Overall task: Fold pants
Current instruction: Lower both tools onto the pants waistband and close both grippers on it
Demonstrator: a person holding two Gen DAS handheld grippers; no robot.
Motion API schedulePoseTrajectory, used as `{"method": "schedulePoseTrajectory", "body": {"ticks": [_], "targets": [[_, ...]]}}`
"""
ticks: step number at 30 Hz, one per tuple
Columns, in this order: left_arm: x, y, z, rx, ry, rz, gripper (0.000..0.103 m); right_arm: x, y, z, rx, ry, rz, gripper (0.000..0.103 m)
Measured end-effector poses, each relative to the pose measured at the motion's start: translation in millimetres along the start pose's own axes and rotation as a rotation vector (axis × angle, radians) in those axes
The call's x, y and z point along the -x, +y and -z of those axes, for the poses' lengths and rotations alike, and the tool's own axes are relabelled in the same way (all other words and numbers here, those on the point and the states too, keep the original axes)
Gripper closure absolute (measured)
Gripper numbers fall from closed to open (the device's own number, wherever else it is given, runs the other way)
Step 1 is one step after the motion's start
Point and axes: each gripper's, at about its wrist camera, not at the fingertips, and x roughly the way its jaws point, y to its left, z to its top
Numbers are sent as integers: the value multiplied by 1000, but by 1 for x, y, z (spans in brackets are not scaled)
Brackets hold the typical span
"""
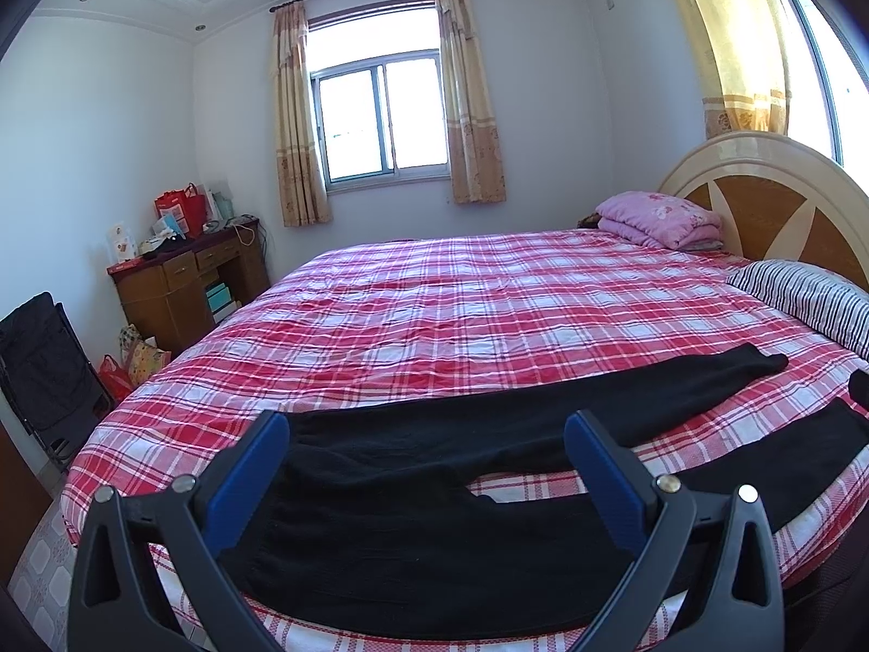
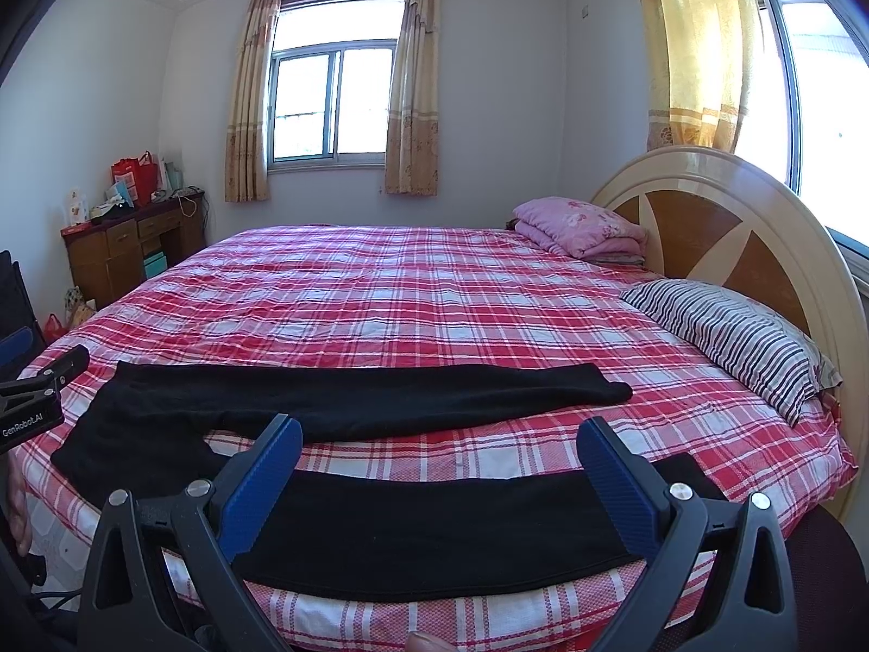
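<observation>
The black pants (image 2: 347, 396) lie flat on the bed (image 2: 434, 293), near its front edge, with the long axis going from left to right. The waist is at the left and both legs point to the right, toward the striped pillow (image 2: 728, 337). The legs are spread apart in a narrow V: the far leg ends short of the pillow and the near leg (image 2: 434, 532) runs along the bed edge. The fabric is plain, dark and mostly smooth. The left tool (image 1: 426, 429) is wide open above the waist part and holds nothing. The right tool (image 2: 440, 434) is also wide open, over the near leg, gripping nothing.
</observation>
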Motion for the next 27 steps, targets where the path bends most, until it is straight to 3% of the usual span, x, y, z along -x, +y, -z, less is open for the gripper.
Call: {"method": "schedulePoseTrajectory", "body": {"ticks": [20, 23, 27], "targets": [[-13, -1, 6, -10, 22, -6, 0, -14, 2, 7, 8, 28, -2, 1], [-35, 2, 8, -39, 41, -22, 0, -24, 0, 11, 10, 43, 3, 1], [-80, 22, 8, -80, 78, -99, 0, -41, -7, 18, 35, 60, 11, 1]]}}
